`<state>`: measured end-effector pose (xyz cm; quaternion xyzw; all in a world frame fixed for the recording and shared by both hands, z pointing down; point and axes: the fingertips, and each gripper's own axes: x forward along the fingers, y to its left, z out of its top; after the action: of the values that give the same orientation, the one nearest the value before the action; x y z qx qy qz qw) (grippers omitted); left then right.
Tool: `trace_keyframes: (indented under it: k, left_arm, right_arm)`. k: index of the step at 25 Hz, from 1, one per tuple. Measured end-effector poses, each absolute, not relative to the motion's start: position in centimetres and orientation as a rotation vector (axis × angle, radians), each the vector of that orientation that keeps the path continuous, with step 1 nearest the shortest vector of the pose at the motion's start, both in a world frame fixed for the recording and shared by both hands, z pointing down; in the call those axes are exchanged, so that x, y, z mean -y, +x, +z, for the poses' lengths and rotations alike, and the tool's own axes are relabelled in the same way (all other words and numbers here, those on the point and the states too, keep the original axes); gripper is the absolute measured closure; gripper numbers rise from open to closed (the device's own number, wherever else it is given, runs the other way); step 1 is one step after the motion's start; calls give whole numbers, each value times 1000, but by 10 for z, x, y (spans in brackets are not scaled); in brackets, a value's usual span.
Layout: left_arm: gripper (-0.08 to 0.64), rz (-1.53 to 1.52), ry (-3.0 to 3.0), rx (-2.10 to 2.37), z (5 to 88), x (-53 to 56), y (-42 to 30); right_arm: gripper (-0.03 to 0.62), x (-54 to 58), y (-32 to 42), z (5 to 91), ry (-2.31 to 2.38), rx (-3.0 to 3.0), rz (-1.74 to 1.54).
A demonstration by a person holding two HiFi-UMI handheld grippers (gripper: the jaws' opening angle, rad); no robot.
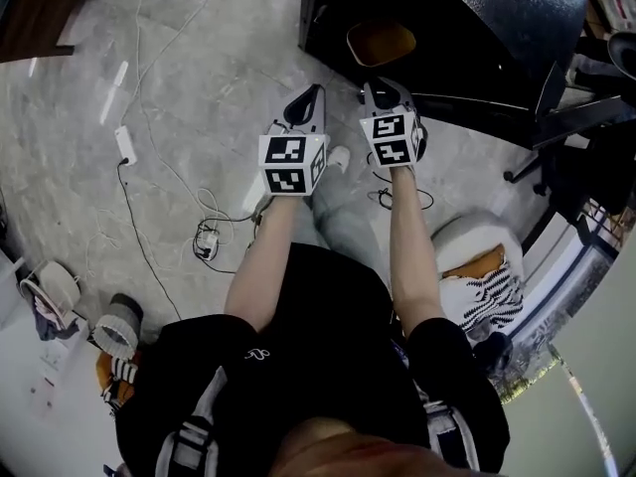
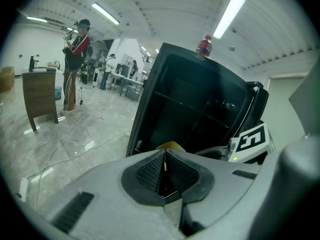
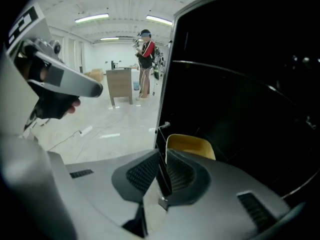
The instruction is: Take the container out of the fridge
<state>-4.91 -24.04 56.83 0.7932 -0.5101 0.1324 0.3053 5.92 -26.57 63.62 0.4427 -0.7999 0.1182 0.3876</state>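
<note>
- Your right claw (image 3: pixel 162 159) has its jaws pressed together with nothing between the ribbed pads. You will need to open them before you can take hold of anything.
- Your left claw (image 2: pixel 165 156) is the same, with its pads meeting at the tips and empty.
- Both claws are held out side by side in front of you, above the grey floor (image 1: pixel 199 87) and pointing at the fridge (image 1: pixel 477 28). Neither touches it.
- The container (image 3: pixel 192 145) lies straight ahead of the right claw, just past its tips and a little to the right. From the left claw it lies ahead and further to the right.
- The right claw looks nearer and better lined up, so it is the natural one for the reach.
- The container sits low in the open black fridge, near the left front edge of the opening and below a wire shelf (image 3: pixel 220 69).
- It is a yellow, open-topped tub with a thin rounded rim. From the head view it looks wider from left to right than from near to far, though the dark interior hides its lower walls.
- I cannot tell whether anything is inside it.
- Judging from this, the reach goes forward and slightly down, with the jaws opened over the near rim.
- A red-labelled bottle (image 2: pixel 204 46) stands on top of the fridge, well clear of that path.
</note>
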Motion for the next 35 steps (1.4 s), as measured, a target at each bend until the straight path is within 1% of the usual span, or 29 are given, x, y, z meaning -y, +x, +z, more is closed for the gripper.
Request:
trace_keyframes:
  k: [8, 14, 20, 21, 22, 23, 29, 30, 31, 35]
  left_arm:
    - [545, 396, 2047, 1340, 597, 238, -62]
    - [545, 412, 2029, 1349, 608, 239, -71]
    - [545, 411, 2018, 1356, 612, 241, -75]
    - [545, 409, 2018, 1358, 612, 242, -76]
    - [545, 406, 2019, 1360, 611, 242, -77]
    - [545, 404, 2020, 1363, 611, 242, -78]
    - [545, 408, 2013, 1365, 610, 238, -78]
    - [545, 406, 2013, 1365, 610, 238, -78]
    - [545, 404, 2013, 1367, 609, 239, -79]
    - [545, 392, 2019, 1378, 603, 238, -84]
  right_arm:
    - [575, 296, 56, 706, 953, 1865, 156]
    - [575, 313, 50, 727, 831, 1809, 19]
    - [575, 318, 39, 742, 727, 1811, -11]
    - [560, 320, 37, 741, 733, 1819, -11]
    - [496, 321, 36, 739, 739, 1828, -9]
    - [476, 322, 34, 738, 741, 1834, -2]
    - [483, 319, 46, 751, 735, 1779, 36]
    - [534, 319, 48, 752, 739, 1770, 34]
    - [553, 320, 48, 752, 741, 1767, 35]
    - [569, 313, 44, 735, 800, 1825, 87]
